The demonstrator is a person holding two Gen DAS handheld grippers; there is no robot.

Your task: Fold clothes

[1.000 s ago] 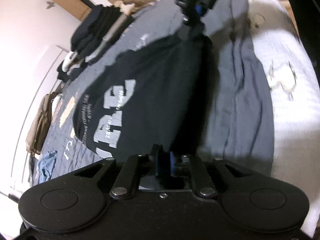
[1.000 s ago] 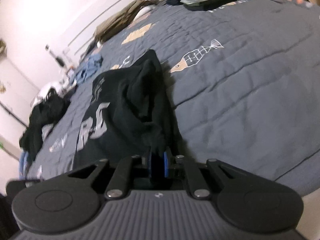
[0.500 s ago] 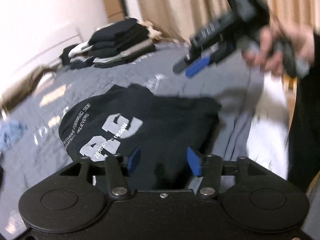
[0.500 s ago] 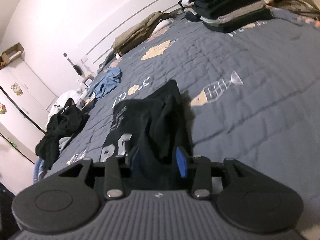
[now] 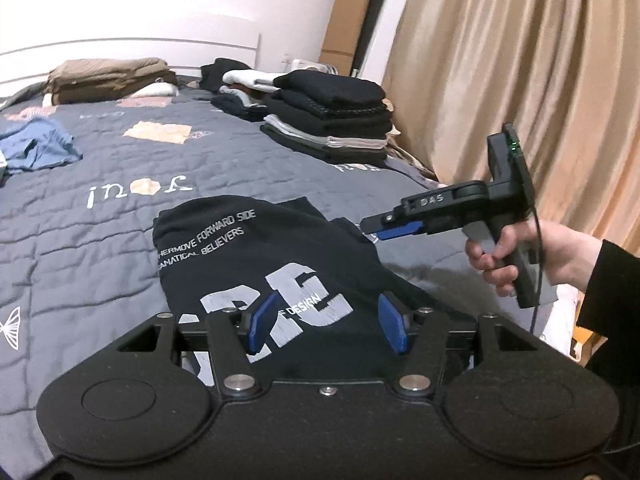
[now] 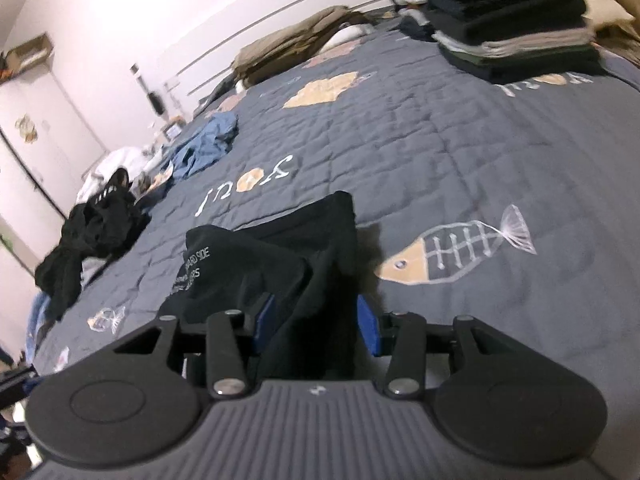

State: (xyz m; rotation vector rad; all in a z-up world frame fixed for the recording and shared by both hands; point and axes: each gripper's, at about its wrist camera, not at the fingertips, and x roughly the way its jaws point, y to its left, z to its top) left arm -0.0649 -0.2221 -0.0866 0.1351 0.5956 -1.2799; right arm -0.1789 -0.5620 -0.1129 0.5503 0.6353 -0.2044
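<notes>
A black T-shirt with white lettering (image 5: 256, 256) lies folded on the grey quilt, and it also shows in the right wrist view (image 6: 280, 264). My left gripper (image 5: 328, 326) is open just above the shirt's near edge, holding nothing. My right gripper (image 6: 316, 326) is open with the shirt's right edge lying loose between its pads. In the left wrist view the right gripper (image 5: 396, 230) hovers at the shirt's right edge, held by a hand.
A stack of folded dark clothes (image 5: 332, 120) stands at the far right of the bed (image 5: 120, 208). Folded brown clothes (image 5: 108, 78) lie by the headboard. A blue garment (image 6: 204, 148) and a black heap (image 6: 88, 236) lie at left. Curtains (image 5: 520, 60) hang at right.
Both grippers were shut on the black shirt a second ago. Both have opened and let it go, and the shirt now lies folded on the quilt. The left gripper has pulled back.
</notes>
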